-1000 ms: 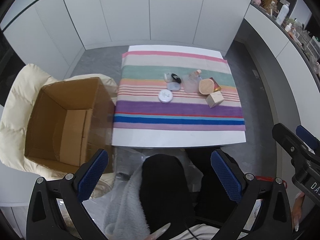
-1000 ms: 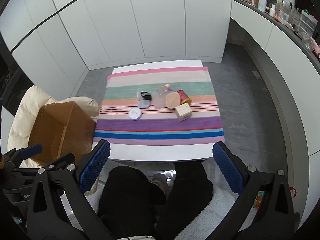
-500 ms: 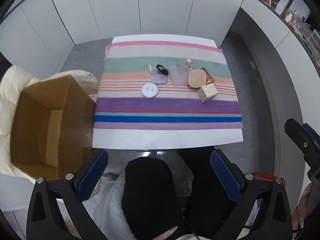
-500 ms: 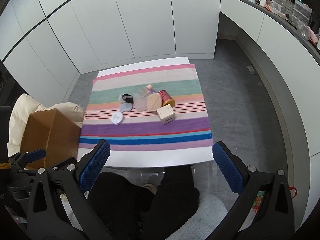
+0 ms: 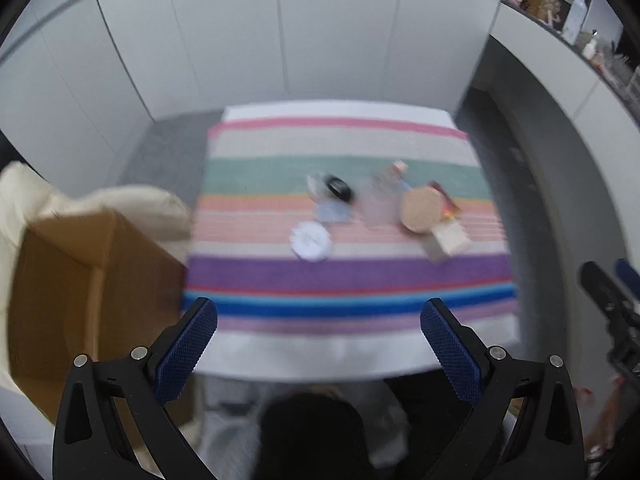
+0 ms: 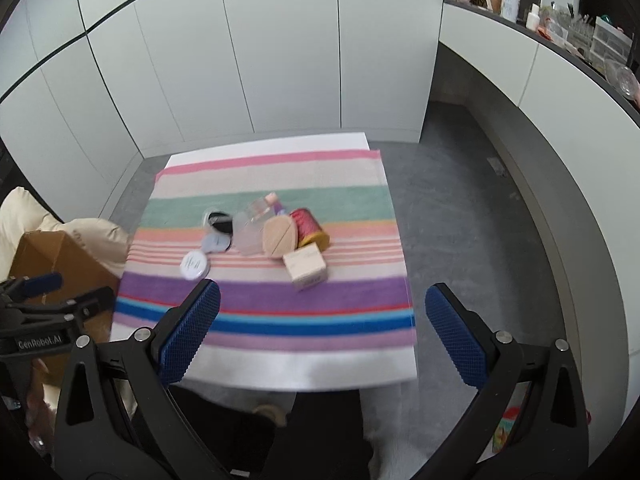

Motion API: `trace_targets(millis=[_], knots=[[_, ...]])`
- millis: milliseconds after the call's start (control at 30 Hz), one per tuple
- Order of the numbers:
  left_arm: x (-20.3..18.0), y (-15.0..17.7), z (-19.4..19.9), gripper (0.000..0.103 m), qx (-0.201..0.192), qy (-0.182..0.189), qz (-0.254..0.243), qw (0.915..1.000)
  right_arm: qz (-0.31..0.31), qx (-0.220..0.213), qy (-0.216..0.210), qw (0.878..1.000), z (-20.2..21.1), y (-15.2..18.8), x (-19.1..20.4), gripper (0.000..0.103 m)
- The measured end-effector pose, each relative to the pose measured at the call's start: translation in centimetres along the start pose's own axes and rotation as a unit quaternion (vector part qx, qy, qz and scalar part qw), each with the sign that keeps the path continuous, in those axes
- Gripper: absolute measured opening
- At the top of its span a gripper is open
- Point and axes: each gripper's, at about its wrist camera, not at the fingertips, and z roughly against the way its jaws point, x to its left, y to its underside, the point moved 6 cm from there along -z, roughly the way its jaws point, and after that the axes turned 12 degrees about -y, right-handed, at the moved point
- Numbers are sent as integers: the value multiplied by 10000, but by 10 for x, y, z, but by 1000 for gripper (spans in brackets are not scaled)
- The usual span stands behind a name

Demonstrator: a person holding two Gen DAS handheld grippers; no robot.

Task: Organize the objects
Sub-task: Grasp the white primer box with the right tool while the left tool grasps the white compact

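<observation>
The left wrist view is smearing the whole striped cloth (image 5: 344, 276), so the small round things (image 5: 311, 241) on it are reading only as blobs. The cardboard box (image 5: 80, 292) is running off the left edge. In the right wrist view a clear bottle (image 6: 256, 224), perhaps plastic, is sitting half hidden behind a tan oval pad (image 6: 280, 237).

Small items (image 6: 260, 236) clustered mid-cloth (image 6: 280, 308) on table (image 6: 304, 368); cardboard box (image 6: 48, 256) left.

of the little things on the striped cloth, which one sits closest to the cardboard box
The flat round white jar, at the cluster's left front corner. The beige carton and red tin lie on the far side from the cardboard box.
</observation>
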Motion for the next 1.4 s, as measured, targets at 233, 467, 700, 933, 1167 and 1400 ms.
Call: trace_targets(millis=[233,467,700,933,1167,1400], knots=[[-16,-19,-48,102,-131,164,-318,9993,-77,56,-155,9998,-60,0,-22,103],[-34,-25,-106,103,55,258,-467,9986,117,298,-476,9984,-130,14,-32,103],[-59,-16,-175,102,118,346,-762,9964,207,732,-541,9956,-196,28,-42,101],[-52,-11,-226,102,402,361,-375,9978,306,959,-472,9938,-236,42,-40,99],[-51,-3,-252,101,457,254,-292,9982,277,1145,-485,9918,-257,53,-39,75],[-65,-10,-240,58,173,357,-568,9976,538,1135,-188,9919,-261,53,-35,55]])
